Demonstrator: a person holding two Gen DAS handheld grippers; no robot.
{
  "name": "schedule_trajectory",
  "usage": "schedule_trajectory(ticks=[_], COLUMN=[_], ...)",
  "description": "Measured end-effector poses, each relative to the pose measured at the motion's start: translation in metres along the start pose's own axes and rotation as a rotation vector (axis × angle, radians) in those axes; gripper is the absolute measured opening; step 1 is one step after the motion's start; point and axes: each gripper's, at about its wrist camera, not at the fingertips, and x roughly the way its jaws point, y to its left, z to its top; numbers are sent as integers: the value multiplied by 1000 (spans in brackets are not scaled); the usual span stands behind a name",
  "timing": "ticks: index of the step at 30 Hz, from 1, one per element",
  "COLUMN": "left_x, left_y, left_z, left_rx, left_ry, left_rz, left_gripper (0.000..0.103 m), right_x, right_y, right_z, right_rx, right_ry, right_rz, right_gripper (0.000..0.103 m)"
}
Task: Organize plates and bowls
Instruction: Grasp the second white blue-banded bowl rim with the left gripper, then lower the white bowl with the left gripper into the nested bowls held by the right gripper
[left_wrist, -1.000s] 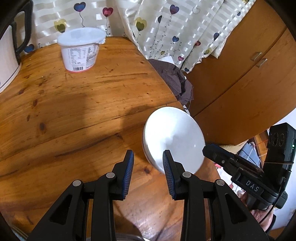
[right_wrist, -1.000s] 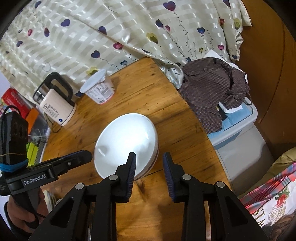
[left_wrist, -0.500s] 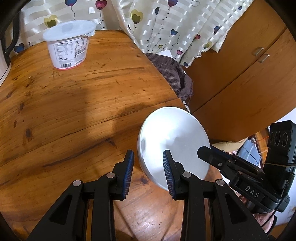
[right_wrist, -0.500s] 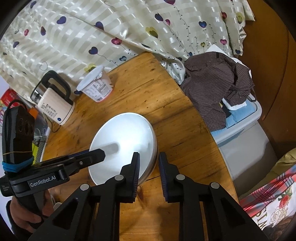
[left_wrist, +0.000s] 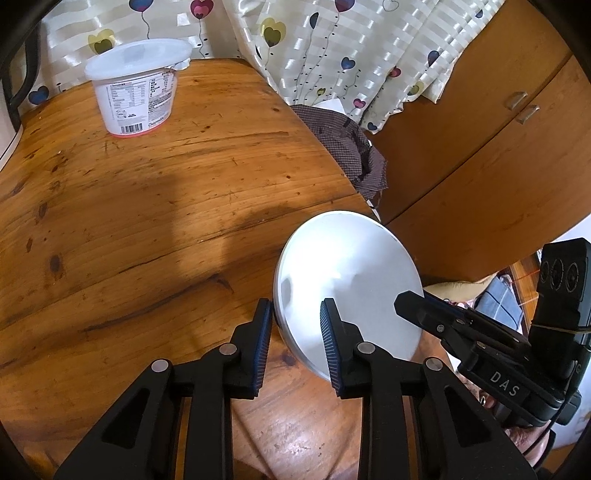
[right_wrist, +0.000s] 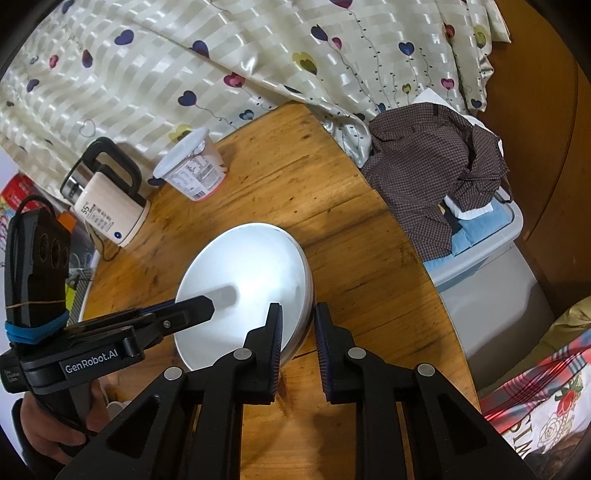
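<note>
A stack of white plates (left_wrist: 351, 280) lies near the edge of the round wooden table (left_wrist: 129, 206); it also shows in the right wrist view (right_wrist: 247, 291). My left gripper (left_wrist: 295, 332) straddles the stack's near left rim, jaws apart, rim between them, no firm clamp visible. My right gripper (right_wrist: 297, 332) has narrowed around the stack's right rim; contact is unclear. Each gripper shows in the other's view: the right gripper (left_wrist: 480, 332) and the left gripper (right_wrist: 110, 332).
A white lidded tub (left_wrist: 136, 92) stands at the far side of the table. A kettle (right_wrist: 107, 199) stands by the curtain. A brown shirt on a plastic box (right_wrist: 436, 173) sits beyond the table edge. A wooden cabinet (left_wrist: 480, 147) is to the right.
Both grippers have moved in onto opposite rims of the plate stack. The right gripper's jaws have narrowed around the rim. The stack has not visibly moved.
</note>
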Motion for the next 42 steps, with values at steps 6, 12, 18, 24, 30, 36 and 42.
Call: schedule_trajectory(ticks=[6, 12, 18, 24, 30, 36, 42], left_x=[-6, -20, -35, -52, -69, -85, -98], left_y=[-1, 1, 3, 7, 12, 15, 18], left_z=[-1, -6, -14, -25, -36, -46, -58], left_rx=[-3, -7, -11, -23, -41, -47, -54], left_ry=[-9, -19, -33, -51, -70, -87, -103], left_rz=[-2, -1, 7, 18, 21, 34, 40], left_gripper=[28, 28, 28, 28, 28, 28, 28], right_x=[-3, -13, -24, -31, -38, -43, -47], right_y=[4, 14, 27, 43, 57, 71, 82], right_z=[0, -2, -6, -12, -18, -23, -28], right_rx=[-9, -23, -44, -64, -84, -106, -121], right_ry=[-6, -14, -24, -21, -20, -18, -14], right_rz=[2, 10, 22, 36, 53, 68, 81], right_gripper=[17, 17, 17, 17, 17, 17, 17])
